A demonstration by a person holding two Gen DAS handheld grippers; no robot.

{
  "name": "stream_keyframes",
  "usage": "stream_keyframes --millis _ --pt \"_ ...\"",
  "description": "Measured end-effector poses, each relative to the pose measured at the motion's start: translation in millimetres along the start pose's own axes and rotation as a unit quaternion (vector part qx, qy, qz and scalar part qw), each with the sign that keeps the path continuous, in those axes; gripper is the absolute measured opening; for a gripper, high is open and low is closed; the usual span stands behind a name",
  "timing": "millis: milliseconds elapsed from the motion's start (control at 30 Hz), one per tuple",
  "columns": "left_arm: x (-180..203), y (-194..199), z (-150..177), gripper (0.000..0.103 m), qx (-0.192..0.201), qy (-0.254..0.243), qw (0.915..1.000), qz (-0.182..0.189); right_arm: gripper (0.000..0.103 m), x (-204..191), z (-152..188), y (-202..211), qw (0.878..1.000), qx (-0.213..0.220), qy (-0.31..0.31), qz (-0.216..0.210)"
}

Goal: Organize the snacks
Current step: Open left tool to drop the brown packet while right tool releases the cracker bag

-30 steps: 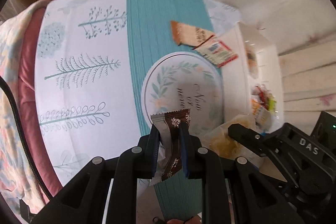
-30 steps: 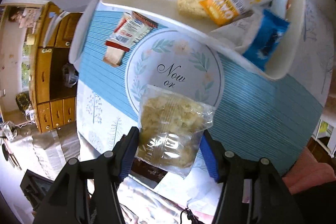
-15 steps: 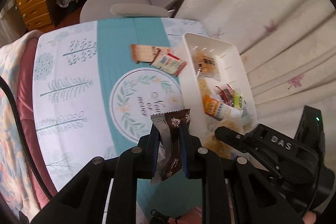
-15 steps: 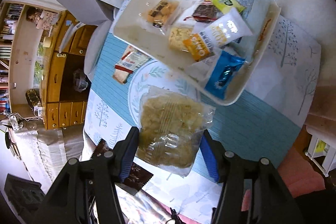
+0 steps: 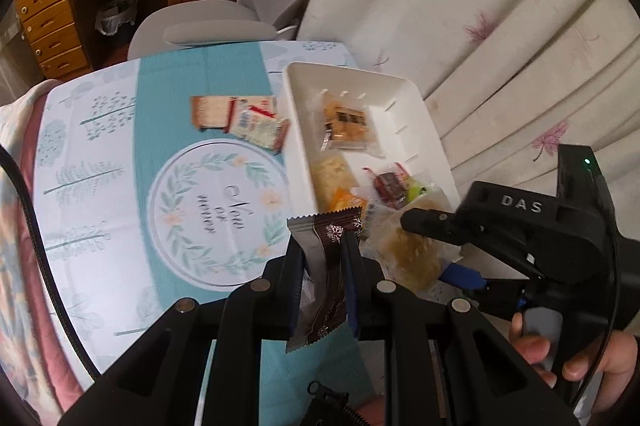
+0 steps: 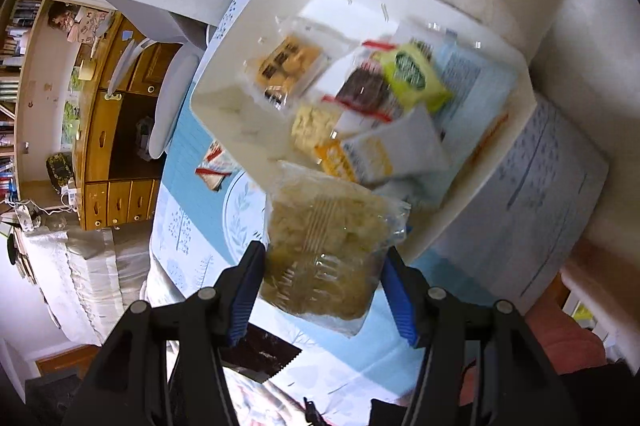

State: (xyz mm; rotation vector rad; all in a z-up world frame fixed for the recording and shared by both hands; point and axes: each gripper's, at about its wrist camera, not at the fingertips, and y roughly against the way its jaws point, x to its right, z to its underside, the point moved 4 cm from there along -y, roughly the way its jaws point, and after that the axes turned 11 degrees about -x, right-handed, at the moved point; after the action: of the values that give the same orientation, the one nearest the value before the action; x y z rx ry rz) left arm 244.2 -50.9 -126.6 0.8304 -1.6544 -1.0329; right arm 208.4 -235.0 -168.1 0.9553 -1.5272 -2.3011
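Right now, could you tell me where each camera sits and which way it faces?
Left wrist: on the left gripper, looking down at the table and white bin; its fingers pinch a brown wrapper.
Right wrist: on the right gripper, aimed at the bin; its fingers hold a clear snack bag.
Both show the bin and both packets.

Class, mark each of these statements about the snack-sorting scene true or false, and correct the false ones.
1. The left gripper holds a dark brown snowflake-print wrapper. True.
2. The right gripper is empty. False: it holds a clear bag of pale yellow snack.
3. The white plastic bin already holds several snacks. True.
4. No snacks lie on the teal and white patterned tablecloth. False: two wrapped snacks lie beside the bin.
5. The bin holds a yellow-green packet. True.
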Motion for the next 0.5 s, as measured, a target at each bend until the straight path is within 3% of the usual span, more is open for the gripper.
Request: stream_keyframes --millis 300,500 --pt "56.2 -34.2 -19.8 0.016 0.036 -0.023 0.9991 0.007 0.058 16.9 -53.7 13.1 0.999 -0.001 0.051 0.013" --pt "73.6 -53.4 -35.2 0.016 0.057 -0.021 0.998 0.02 0.058 18.2 -83.4 15.7 0.995 0.009 0.099 0.013"
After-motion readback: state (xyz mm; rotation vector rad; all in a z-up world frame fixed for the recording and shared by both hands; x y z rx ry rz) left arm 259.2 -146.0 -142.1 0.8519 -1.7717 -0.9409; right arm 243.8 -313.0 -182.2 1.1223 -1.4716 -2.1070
